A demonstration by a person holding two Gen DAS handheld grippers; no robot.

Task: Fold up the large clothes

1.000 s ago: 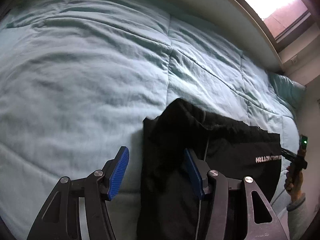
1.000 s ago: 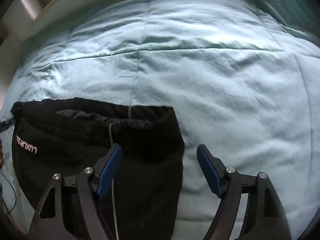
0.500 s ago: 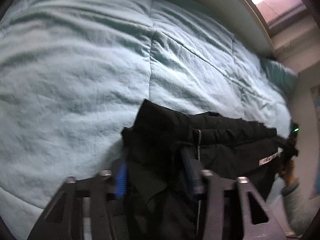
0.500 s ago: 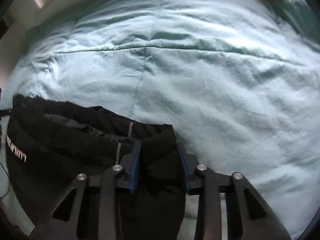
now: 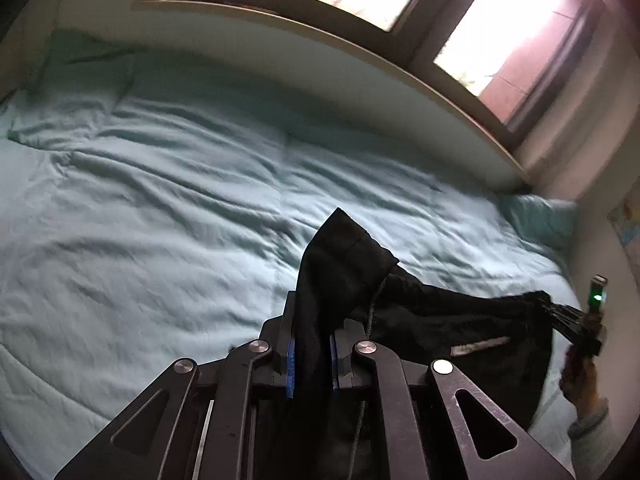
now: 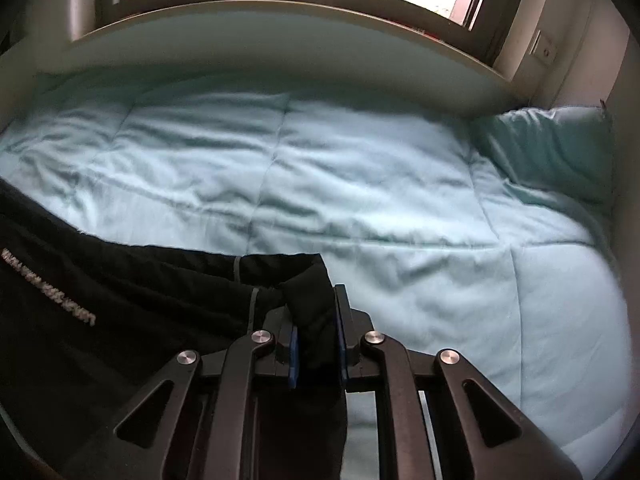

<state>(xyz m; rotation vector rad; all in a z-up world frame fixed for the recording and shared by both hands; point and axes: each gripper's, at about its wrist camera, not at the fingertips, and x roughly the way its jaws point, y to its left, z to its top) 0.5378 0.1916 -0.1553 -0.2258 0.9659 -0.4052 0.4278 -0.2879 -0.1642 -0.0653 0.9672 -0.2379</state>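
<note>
A large black garment with a white printed line of text lies at the near edge of a light blue quilt. My left gripper is shut on its left corner, which stands up between the blue pads. My right gripper is shut on its right corner. The garment stretches between both grippers and is lifted off the quilt. The right gripper also shows at the far right of the left wrist view, holding the other corner.
A bed fills both views. A pillow lies at its right end, another at the left. A pale headboard ledge and bright windows run along the far side. A wall stands at the right.
Both grippers went from open over the garment's corners to shut on them. Both have since risen and tilted up, lifting the garment's edge; the windows have come into view.
</note>
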